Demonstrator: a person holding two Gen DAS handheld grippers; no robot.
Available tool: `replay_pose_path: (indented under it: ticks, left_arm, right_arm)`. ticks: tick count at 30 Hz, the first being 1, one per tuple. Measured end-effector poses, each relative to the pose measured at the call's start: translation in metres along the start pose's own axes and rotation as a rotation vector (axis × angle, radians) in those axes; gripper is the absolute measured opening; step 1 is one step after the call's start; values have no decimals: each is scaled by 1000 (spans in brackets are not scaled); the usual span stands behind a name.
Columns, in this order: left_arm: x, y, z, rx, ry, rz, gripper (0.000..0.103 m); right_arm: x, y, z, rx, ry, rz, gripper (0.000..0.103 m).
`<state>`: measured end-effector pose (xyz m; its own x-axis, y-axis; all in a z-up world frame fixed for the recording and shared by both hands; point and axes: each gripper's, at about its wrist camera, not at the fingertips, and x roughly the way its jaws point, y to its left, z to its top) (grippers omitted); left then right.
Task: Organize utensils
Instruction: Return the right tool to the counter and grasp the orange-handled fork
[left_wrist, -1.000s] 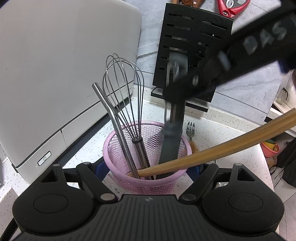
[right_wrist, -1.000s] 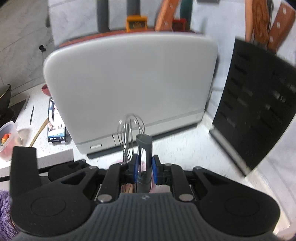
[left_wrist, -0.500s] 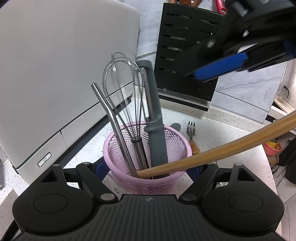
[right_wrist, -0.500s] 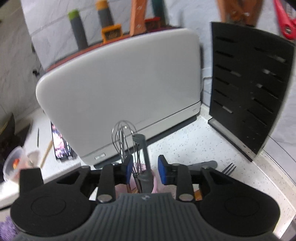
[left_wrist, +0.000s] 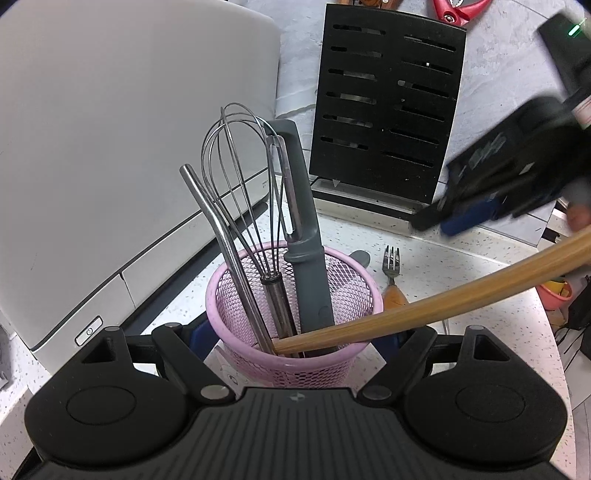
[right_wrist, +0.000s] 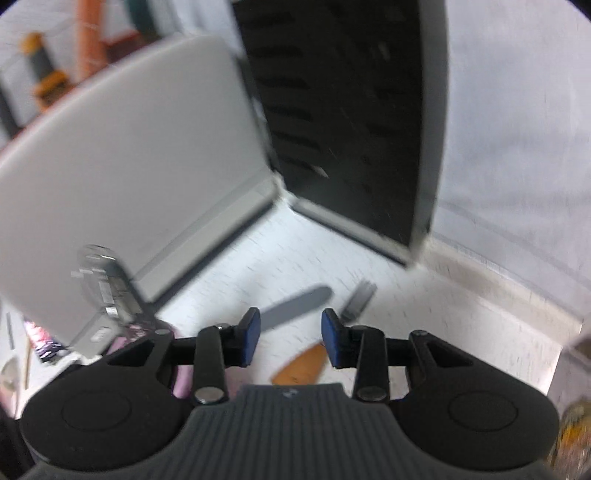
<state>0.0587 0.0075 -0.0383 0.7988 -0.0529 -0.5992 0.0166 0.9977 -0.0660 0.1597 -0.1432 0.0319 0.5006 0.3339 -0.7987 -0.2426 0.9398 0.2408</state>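
Observation:
A pink mesh basket (left_wrist: 295, 354) stands on the speckled counter with my left gripper (left_wrist: 297, 338) shut on its sides. A wire whisk (left_wrist: 240, 155), a bent metal straw (left_wrist: 210, 210), a grey peeler (left_wrist: 306, 236) and a long wooden handle (left_wrist: 443, 299) stand in it. Behind the basket lie a fork (left_wrist: 391, 260) with an orange-brown handle and a grey utensil tip (left_wrist: 360, 256). My right gripper (right_wrist: 290, 334) is open with nothing between its blue pads. It hangs above the fork (right_wrist: 356, 301) and the grey utensil (right_wrist: 295, 304). It shows blurred at the right (left_wrist: 461, 218).
A black slotted knife block (left_wrist: 384, 110) stands at the back against the marble wall. A large white appliance (left_wrist: 110, 147) fills the left side. Red scissors (left_wrist: 458, 11) hang above the block. The counter's curved edge runs down the right.
My right gripper let go of the grey peeler, which now stands in the basket, opened, then swung right and down over the fork. The left gripper and basket stayed still.

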Motion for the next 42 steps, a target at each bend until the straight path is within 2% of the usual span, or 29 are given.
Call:
replay_pose_path:
  ticks: [2, 9, 17, 21, 29, 38, 42]
  left_arm:
    - [0, 0, 0, 0, 2, 1, 96]
    - [0, 0, 2, 6, 8, -3, 96]
    - [1, 1, 3, 7, 10, -5, 96]
    - [1, 1, 3, 7, 10, -5, 96]
    - [2, 1, 3, 4, 11, -6, 96]
    - [2, -1, 3, 2, 10, -4, 96]
    - [2, -2, 2, 2, 9, -1, 96]
  right_arm:
    - [21, -5, 1, 39, 48, -16, 27]
    - [75, -13, 6, 94, 154, -89, 21]
    - [101, -12, 9, 89, 195, -141, 16]
    - [107, -8, 12, 55, 204, -143, 9]
    - [102, 0, 6, -40, 218, -92, 1]
    - [59, -4, -4, -62, 116, 3, 0]
    - [51, -5, -5, -65, 109, -8, 0]
